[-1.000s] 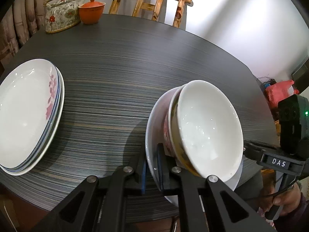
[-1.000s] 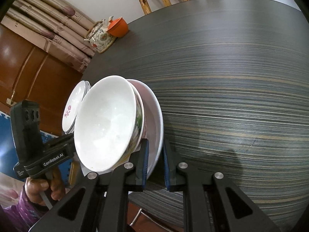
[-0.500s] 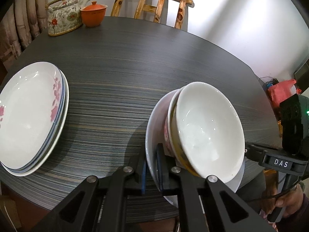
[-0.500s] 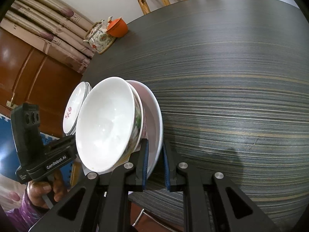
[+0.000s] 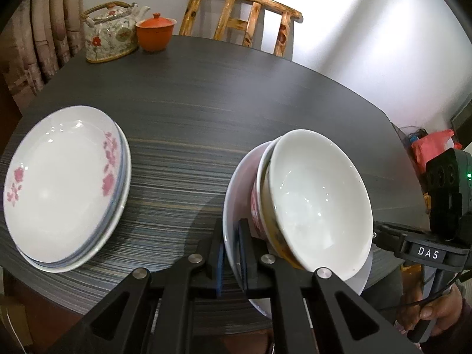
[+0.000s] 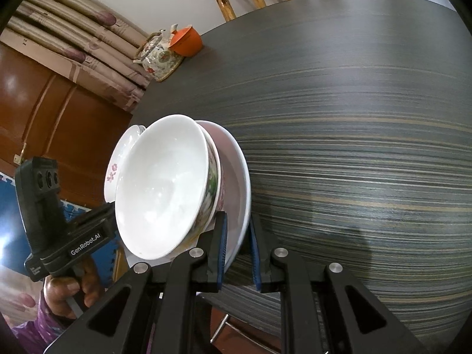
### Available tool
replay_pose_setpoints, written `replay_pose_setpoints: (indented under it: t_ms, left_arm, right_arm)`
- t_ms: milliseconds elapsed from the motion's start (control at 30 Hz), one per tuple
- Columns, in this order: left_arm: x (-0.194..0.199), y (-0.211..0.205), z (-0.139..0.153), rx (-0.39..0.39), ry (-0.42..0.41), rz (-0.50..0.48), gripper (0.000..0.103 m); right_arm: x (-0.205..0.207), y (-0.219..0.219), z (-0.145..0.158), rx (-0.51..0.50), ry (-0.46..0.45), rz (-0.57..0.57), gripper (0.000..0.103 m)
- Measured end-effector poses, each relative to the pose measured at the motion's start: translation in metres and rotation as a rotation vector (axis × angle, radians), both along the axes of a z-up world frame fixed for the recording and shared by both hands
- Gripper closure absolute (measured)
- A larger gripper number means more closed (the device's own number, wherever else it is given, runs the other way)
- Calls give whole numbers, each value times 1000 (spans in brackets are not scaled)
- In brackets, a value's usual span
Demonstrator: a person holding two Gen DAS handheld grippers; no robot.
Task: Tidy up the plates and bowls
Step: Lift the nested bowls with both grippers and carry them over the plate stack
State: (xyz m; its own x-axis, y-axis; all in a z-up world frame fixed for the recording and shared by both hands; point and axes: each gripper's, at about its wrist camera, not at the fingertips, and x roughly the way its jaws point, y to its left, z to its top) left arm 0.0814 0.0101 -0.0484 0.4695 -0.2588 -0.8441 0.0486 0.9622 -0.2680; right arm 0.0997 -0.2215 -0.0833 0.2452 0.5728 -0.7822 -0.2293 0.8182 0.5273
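Both grippers hold one white plate by opposite rim edges, above the dark table near its front edge. My left gripper (image 5: 231,253) is shut on the plate (image 5: 236,183). My right gripper (image 6: 237,247) is shut on the same plate (image 6: 240,177). Two nested bowls sit on the plate: a white bowl (image 5: 315,200) inside a flower-patterned bowl (image 5: 256,203); they show in the right wrist view too (image 6: 162,185). A stack of white plates with pink flowers (image 5: 62,183) lies on the table to the left, and its edge shows in the right wrist view (image 6: 113,171).
A floral teapot (image 5: 110,34) and an orange lidded cup (image 5: 155,32) stand at the table's far edge. A wooden chair (image 5: 244,20) stands behind the table. The round dark table (image 5: 206,94) stretches ahead. A red bag (image 5: 427,147) lies on the floor at right.
The held plate with the bowls has moved a little over the table; the stack of flowered plates now sits more to the right and nearer in the left wrist view. Both grips are unchanged.
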Motion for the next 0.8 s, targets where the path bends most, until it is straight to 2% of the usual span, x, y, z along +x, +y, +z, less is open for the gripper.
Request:
replay_pose_setpoints:
  t_ms: [500, 800]
  left_arm:
    - [-5, 64, 40, -6, -41, 120, 97]
    - [-14, 123, 62, 7, -67, 220, 97]
  right_arm:
    - [13, 50, 34, 6, -28, 72, 87]
    - [27, 113, 56, 8, -56, 166, 87]
